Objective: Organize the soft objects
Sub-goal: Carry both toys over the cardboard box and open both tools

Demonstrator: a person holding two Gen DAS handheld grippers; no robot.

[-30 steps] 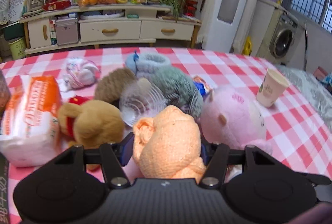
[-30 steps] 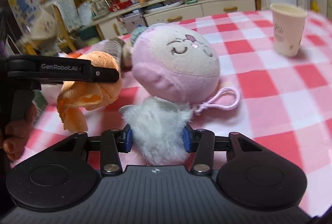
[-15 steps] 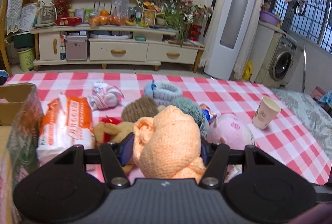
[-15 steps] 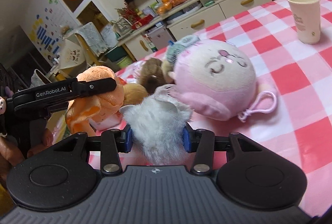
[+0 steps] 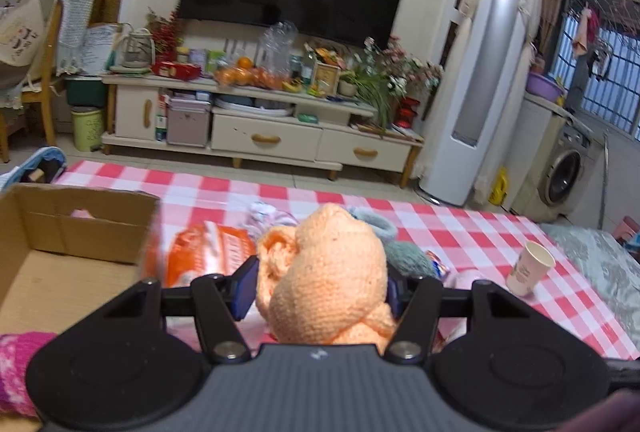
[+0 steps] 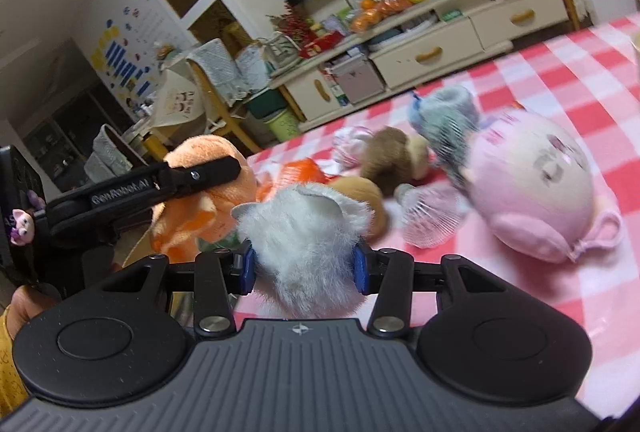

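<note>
My left gripper point(image 5: 320, 292) is shut on an orange knitted toy point(image 5: 328, 272) and holds it above the checked table, right of an open cardboard box point(image 5: 60, 256). It also shows in the right wrist view point(image 6: 200, 192). My right gripper point(image 6: 302, 268) is shut on a white furry toy point(image 6: 304, 240), lifted over the table. On the table lie a pink round plush point(image 6: 532, 188), a grey plush point(image 6: 448, 120), a brown plush point(image 6: 396, 156) and a tan plush point(image 6: 364, 192).
An orange-and-white packet point(image 5: 208, 252) lies beside the box. A paper cup point(image 5: 530, 268) stands at the table's right side. A white foam net point(image 6: 432, 212) lies by the pink plush. A TV cabinet point(image 5: 260, 128) stands beyond the table.
Both grippers have risen and moved left with their toys. The cardboard box has come into the left wrist view. The plush pile now lies lower and farther off.
</note>
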